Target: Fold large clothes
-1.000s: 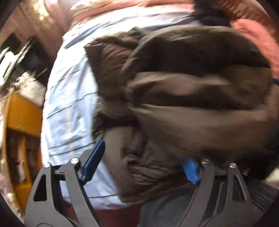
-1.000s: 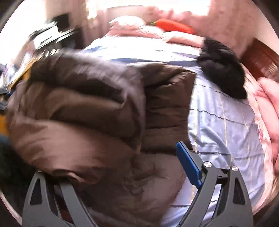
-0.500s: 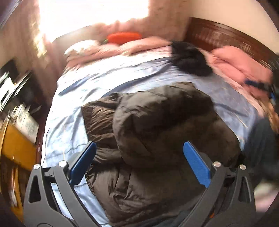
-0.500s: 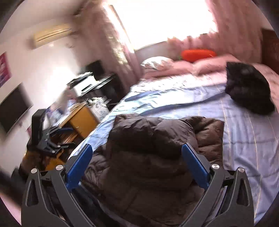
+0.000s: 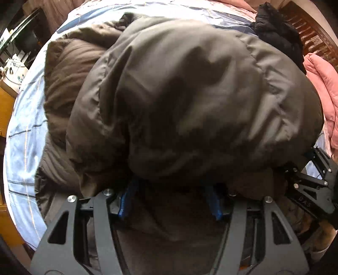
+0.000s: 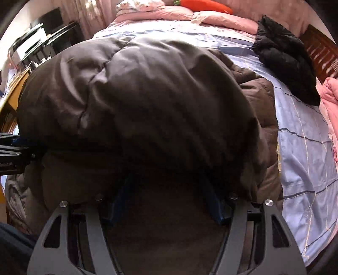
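A large brown padded jacket [image 5: 186,101] was found bunched on the light blue striped bed sheet [image 5: 23,131], filling the centre of both wrist views. In the left wrist view the folded bulk was seen to overhang the left gripper [image 5: 171,203] at the lower centre of the frame, so that the blue fingertips [image 5: 126,201] were buried under the fabric and only their lower parts were visible. The two fingers were observed standing apart with jacket material lying between them; whether the cloth was pinched could not be told. The right gripper [image 5: 312,186] was noted at the lower right edge of that view, pressed against the right side of the jacket.

In the right wrist view the same arrangement was recorded: the jacket [image 6: 147,101] was heaped directly over the right gripper [image 6: 166,203] at the lower centre, its blue fingertips [image 6: 213,203] shadowed beneath the overhanging fold and held apart, with fabric between them. Any grip on the cloth could not be confirmed. The left gripper [image 6: 10,152] was seen at the left edge of the frame, touching the jacket's side.

A black garment [image 6: 285,63] was recorded at the upper right of the sheet, well apart from the jacket. Pink bedding [image 6: 211,19] and an orange carrot-shaped cushion [image 6: 202,5] were noted along the top of the frame.
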{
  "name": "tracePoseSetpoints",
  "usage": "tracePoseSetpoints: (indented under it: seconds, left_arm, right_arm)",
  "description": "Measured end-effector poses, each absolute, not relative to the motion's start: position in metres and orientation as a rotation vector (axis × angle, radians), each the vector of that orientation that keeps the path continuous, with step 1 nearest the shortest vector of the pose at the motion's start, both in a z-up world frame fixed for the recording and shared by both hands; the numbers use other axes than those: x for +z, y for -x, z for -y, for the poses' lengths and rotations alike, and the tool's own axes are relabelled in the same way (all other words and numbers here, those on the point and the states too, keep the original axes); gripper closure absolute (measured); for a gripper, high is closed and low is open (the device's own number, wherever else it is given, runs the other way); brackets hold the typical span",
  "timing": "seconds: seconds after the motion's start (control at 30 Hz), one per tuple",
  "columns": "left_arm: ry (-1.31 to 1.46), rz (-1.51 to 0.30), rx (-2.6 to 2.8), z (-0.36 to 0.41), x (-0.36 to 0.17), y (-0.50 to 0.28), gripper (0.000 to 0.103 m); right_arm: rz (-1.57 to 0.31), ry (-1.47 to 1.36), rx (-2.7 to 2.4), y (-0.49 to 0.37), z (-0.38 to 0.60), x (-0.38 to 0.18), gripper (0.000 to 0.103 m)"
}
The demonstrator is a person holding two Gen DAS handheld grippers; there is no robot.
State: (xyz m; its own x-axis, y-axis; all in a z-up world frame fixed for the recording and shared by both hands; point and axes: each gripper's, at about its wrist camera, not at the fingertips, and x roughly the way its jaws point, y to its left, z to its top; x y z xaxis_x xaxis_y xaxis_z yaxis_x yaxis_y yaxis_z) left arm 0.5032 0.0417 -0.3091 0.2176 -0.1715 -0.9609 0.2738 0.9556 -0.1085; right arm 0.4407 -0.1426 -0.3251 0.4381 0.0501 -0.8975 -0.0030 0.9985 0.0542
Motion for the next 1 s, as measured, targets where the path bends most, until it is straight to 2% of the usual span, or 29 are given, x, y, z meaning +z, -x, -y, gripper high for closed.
tracePoseSetpoints:
  seconds: [0.03, 0.1, 0.13, 0.17, 0.2, 0.23, 0.43, 0.6, 0.7, 0.83, 1.0]
  left_arm:
    - [-0.08, -1.294, -0.312, -0.045, -0.298, -0.498, 0.044]
    - [-0.042, -1.177, -0.282, -0.057, -0.259, -0.476, 0.03]
    - [-0.04, -1.103, -0.236, -0.062, -0.239, -0.463, 0.013]
    - [-0.025, -1.001, -0.181, -0.067, -0.214, -0.444, 0.003]
    - [-0.008, -0.937, -0.158, -0.068, -0.199, -0.428, 0.003]
    - [0.012, -0.869, -0.155, -0.068, -0.179, -0.409, 0.002]
    - [-0.093, -0.761, -0.173, -0.047, -0.128, -0.35, 0.002]
    - [-0.168, -0.767, -0.342, -0.042, -0.11, -0.359, 0.002]
    - [-0.16, -0.816, -0.467, -0.043, -0.107, -0.404, 0.002]
    - [-0.159, -0.992, -0.451, -0.044, -0.129, -0.51, 0.002]
    - [0.004, -1.206, -0.415, -0.057, -0.196, -0.628, 0.002]
  right_arm:
    - [-1.118, -0.057, 0.05, -0.434, 0.144, -0.318, 0.037]
    - [-1.079, -0.102, 0.088, -0.406, 0.149, -0.283, 0.034]
    - [-1.056, -0.114, 0.068, -0.391, 0.151, -0.264, 0.03]
    - [-1.027, -0.133, 0.035, -0.375, 0.155, -0.246, 0.017]
    - [-0.985, -0.164, -0.008, -0.359, 0.158, -0.224, 0.004]
    - [-0.956, -0.183, -0.029, -0.347, 0.159, -0.209, 0.001]
    - [-0.87, -0.132, -0.161, -0.306, 0.137, -0.137, 0.001]
    - [-0.893, -0.203, -0.045, -0.326, 0.146, -0.128, 0.001]
    - [-0.962, -0.319, 0.072, -0.378, 0.183, -0.135, 0.001]
    - [-1.137, -0.372, 0.122, -0.458, 0.222, -0.168, 0.001]
    - [-1.379, -0.659, 0.148, -0.558, 0.278, -0.261, 0.001]
